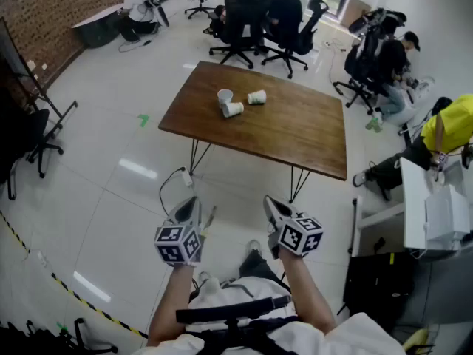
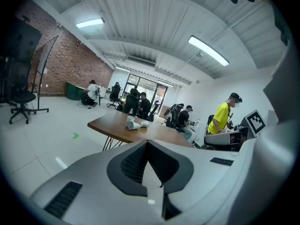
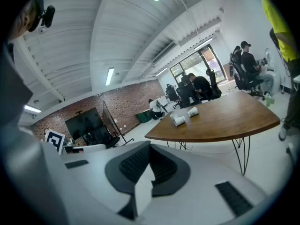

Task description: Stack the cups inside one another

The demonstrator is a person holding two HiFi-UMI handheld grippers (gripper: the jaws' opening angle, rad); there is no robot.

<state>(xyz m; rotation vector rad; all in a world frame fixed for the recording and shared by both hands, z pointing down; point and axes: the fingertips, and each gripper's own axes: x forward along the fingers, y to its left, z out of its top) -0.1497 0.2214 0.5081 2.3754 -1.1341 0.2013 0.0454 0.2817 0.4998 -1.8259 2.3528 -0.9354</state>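
Facing cups (image 1: 233, 109) on table (image 1: 295, 128), well apart, straight ahead, no nearer left tongs (image 1: 191, 205) than right tongs (image 1: 273, 207); both pressed together, empty

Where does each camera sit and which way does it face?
Head view: on the person's head, looking steeply down at a brown wooden table with three white paper cups; forearms, left tool and right tool show.
Left gripper view: on the left tool, facing the table along its shut jaws.
Right gripper view: on the right tool, likewise.
Shared: all show table and cups.
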